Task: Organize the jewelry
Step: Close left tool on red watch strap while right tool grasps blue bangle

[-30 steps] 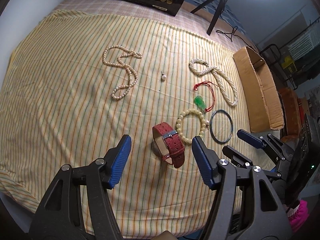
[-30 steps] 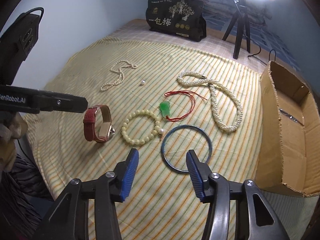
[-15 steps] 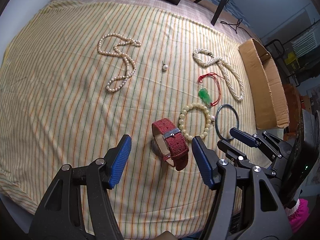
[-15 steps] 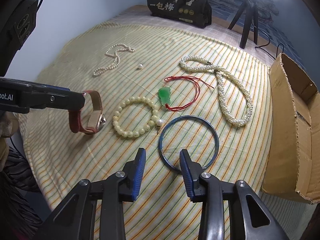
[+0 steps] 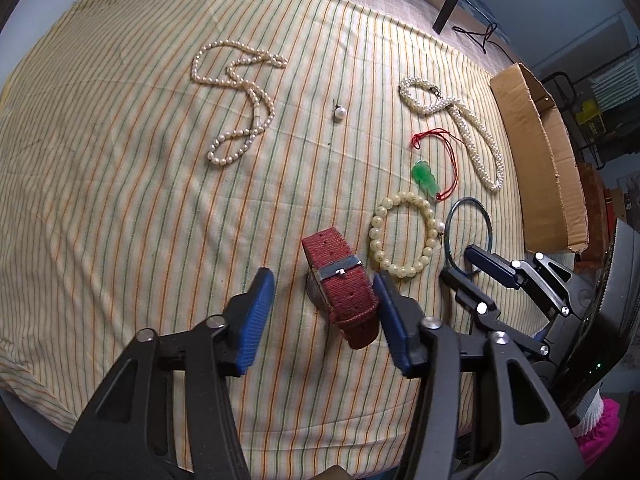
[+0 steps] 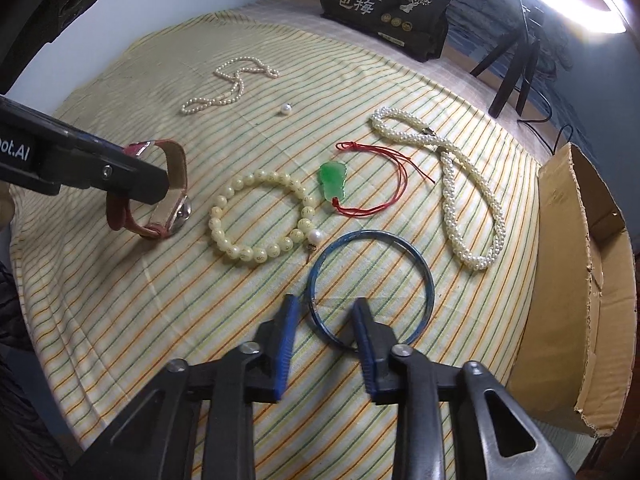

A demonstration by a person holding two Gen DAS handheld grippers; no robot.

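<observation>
Jewelry lies on a striped cloth (image 5: 120, 200). My left gripper (image 5: 324, 292) is open, its blue fingers on either side of a red-strap watch (image 5: 340, 280), also seen in the right wrist view (image 6: 168, 192). My right gripper (image 6: 326, 312) is open, its fingers straddling the near rim of a blue bangle (image 6: 372, 284), which also shows in the left wrist view (image 5: 468, 228). Between them lie a cream bead bracelet (image 6: 260, 216), a green pendant on a red cord (image 6: 332, 180), a thick pearl rope (image 6: 460, 188), a thin pearl necklace (image 5: 240, 100) and a loose pearl (image 5: 340, 113).
An open cardboard box (image 6: 580, 280) stands at the cloth's right edge, also in the left wrist view (image 5: 540, 152). A black printed bag (image 6: 388, 8) and a ring-light tripod (image 6: 516, 72) stand at the back. The cloth's front edge drops off near both grippers.
Both grippers have moved forward and down. The left now brackets the watch. The right has narrowed its jaws and reached the bangle's near rim.
</observation>
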